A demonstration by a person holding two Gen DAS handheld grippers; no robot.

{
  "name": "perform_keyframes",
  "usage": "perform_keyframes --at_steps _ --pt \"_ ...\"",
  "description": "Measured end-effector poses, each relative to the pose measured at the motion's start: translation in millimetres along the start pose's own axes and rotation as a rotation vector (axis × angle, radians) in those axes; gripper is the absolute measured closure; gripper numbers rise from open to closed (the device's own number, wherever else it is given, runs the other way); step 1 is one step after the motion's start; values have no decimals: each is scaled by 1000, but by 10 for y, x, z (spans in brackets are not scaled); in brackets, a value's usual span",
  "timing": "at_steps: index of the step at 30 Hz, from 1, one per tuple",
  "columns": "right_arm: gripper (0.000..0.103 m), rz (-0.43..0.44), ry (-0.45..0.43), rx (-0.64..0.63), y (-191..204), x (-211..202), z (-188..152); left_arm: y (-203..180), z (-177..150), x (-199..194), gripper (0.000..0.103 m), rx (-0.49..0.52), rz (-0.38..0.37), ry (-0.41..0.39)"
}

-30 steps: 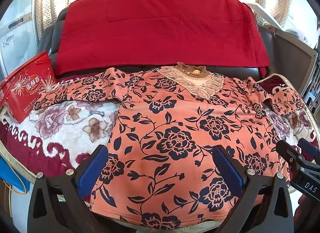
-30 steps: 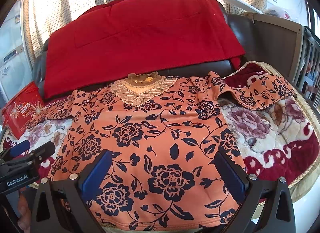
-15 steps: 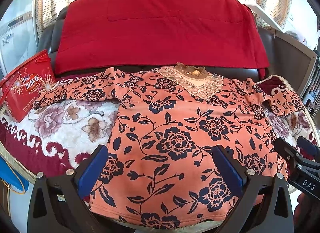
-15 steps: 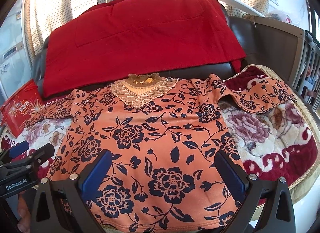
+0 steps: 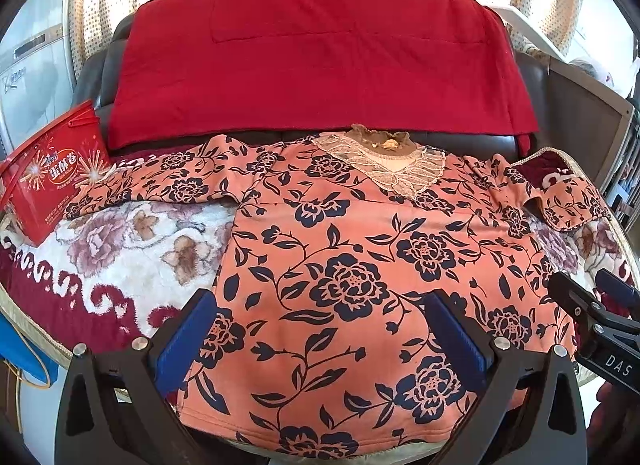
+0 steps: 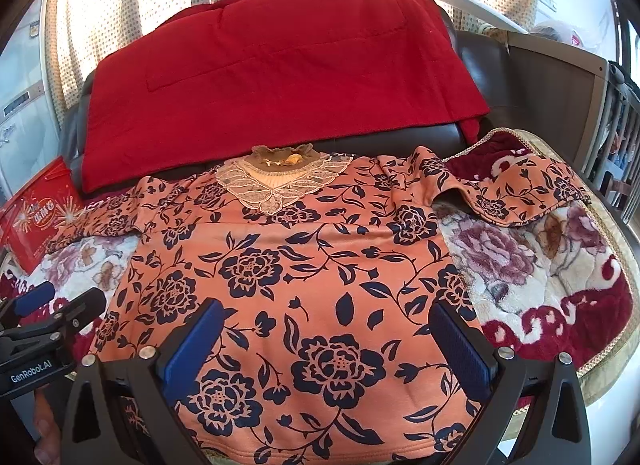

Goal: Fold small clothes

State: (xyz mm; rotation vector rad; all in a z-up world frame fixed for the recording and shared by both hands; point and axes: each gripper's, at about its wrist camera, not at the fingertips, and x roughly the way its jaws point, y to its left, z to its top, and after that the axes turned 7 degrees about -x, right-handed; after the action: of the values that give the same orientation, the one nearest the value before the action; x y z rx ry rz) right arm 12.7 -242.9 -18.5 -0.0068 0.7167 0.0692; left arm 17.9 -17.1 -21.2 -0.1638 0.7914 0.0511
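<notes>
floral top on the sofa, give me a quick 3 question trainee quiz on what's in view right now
1. True or false: the floral top lies spread flat with its lace collar at the far end.
2. Which stands beside the tip of the sleeve on the left of the left wrist view? A) red box B) white basket C) green bottle
3. Fill in: the left gripper and the right gripper are both ____, holding nothing.

Key: 1 true; 2 A; 3 open
</notes>
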Motion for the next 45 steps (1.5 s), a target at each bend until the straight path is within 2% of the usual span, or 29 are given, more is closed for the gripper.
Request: perform_keyframes --at_steps 22,34,37,41,45 --pt "0 10 11 -7 28 120 12 -47 19 92 0 11 5 10" --pt "0 18 37 -17 81 293 53 -8 66 265 0 10 2 24" --pt "0 41 30 -14 50 332 61 18 77 330 0 9 -7 27" --pt "0 104 -31 73 -321 317 68 183 151 502 0 -3 -2 21" --pt "0 138 -79 272 -1167 347 93 527 354 801 0 -65 68 0"
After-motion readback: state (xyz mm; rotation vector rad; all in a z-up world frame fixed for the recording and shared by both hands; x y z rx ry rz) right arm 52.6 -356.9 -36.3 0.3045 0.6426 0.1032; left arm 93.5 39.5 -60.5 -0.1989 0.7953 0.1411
